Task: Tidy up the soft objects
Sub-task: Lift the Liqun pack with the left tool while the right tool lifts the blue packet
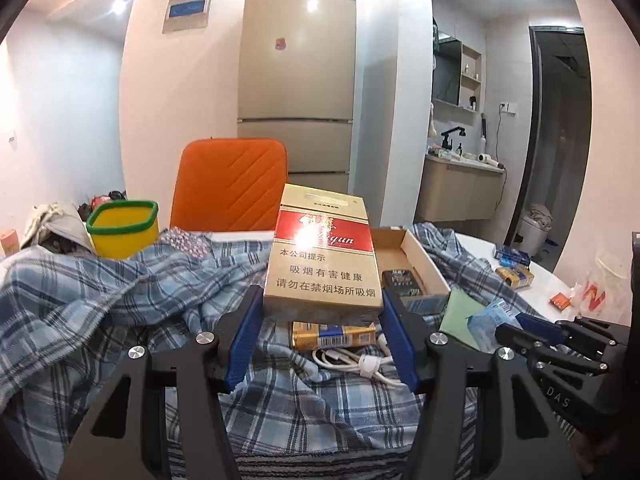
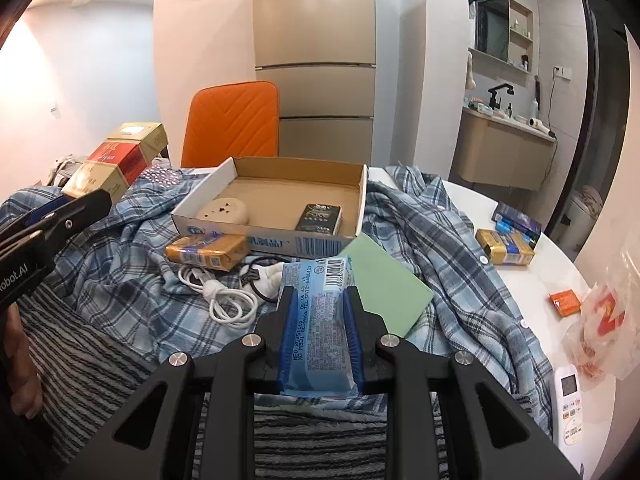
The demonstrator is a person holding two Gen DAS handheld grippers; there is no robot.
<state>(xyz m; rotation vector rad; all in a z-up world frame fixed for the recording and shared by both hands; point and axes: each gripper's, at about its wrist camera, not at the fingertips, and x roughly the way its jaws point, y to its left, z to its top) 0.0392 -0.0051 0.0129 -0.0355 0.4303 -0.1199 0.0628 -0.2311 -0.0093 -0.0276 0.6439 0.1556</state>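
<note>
The left gripper clamps one gold-and-red cigarette carton between its two blue pads, lifted above the blue plaid shirt spread over the white table. The right gripper is closed tight on one pale blue tissue pack, barcode end up, also held clear of the cloth. At twelve o'clock from the right fingers sits one open cardboard tray holding two things: a round beige adapter and a dark pack. At eleven o'clock, one gold pack rests against the tray's front wall, with one coiled white cable just below it. One green sheet lies just right of the tissue pack. At two o'clock on bare tabletop lie a second gold pack and what appear to be two blue boxes, too small to count surely. One orange chair stands behind the table, one yellow bin at far left.
</note>
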